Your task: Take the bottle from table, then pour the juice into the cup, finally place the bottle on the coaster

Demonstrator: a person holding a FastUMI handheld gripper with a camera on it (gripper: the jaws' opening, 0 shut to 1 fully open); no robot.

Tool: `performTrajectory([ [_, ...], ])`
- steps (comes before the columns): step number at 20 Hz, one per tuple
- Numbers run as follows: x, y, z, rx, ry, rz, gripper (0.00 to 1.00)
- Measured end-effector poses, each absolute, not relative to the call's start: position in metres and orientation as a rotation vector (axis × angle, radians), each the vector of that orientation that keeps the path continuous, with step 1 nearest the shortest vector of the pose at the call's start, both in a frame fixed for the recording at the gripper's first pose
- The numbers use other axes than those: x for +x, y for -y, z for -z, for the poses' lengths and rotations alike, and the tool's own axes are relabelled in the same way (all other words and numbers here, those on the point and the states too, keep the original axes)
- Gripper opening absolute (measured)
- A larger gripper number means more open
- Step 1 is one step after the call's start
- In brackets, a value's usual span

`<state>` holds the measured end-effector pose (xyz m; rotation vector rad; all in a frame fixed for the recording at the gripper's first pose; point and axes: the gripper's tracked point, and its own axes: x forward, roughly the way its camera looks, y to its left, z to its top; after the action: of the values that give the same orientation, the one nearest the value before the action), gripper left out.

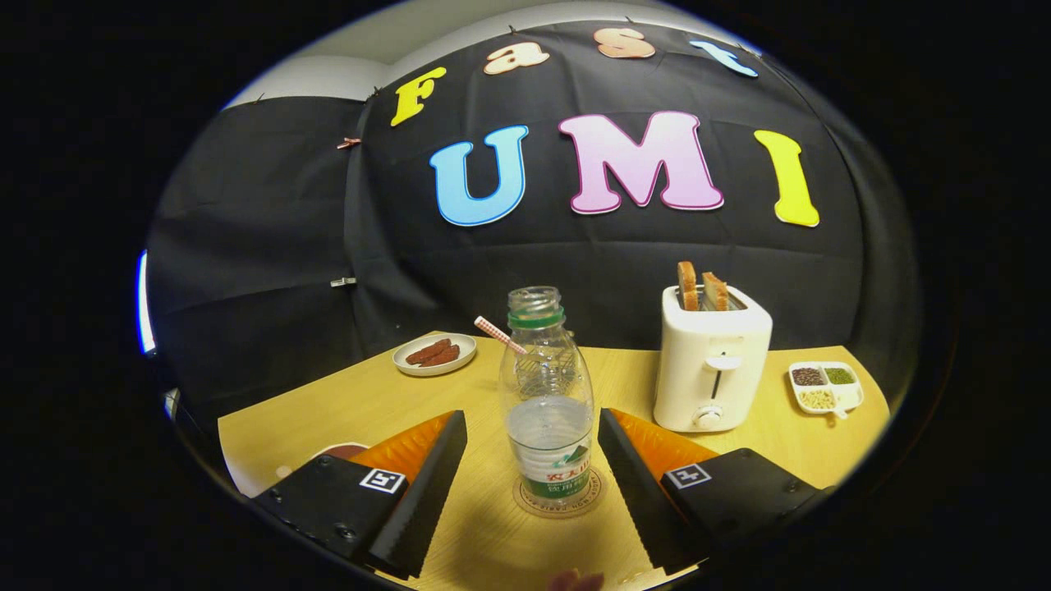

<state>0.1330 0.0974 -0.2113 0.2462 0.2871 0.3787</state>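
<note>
between the two spread fingers (427, 484) of the gripper (532, 484) stands the bottle (547, 402), upright on the round coaster (558, 497) near the front edge of the wooden table (345, 402). claw is released: jaws wide apart, neither finger touching the bottle, clear gap on both sides. bottle sits dead centre between the fingers, just ahead of the tips, long axis vertical, cap off, green neck ring, clear liquid filling only the lower part. label band faces the camera.

judgement: bottle already rests on the coaster with the level low, so the task looks at or near its last step, and the claw likely needs only a straight pull back along its own axis; any sideways drift could clip the bottle and tip it, being tall and light.

cup: a red-checked straw (497, 332) pokes out from behind the bottle, left of its shoulder; the cup itself is hidden, cannot tell its place exactly.

beyond: white toaster (711, 365) with two toast slices to the right, divided dish of grains (825, 387) at the right edge, small plate of sausages (434, 355) at the back left.
</note>
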Motion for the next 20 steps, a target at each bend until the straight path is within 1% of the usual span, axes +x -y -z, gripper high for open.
performTrajectory([
  [5,0.099,-0.069,0.160,0.194,-0.262,-0.294,0.98],
  [14,0.053,-0.002,0.053,0.061,-0.215,-0.071,0.98],
  [20,0.032,0.014,-0.012,0.040,-0.145,0.006,0.98],
])
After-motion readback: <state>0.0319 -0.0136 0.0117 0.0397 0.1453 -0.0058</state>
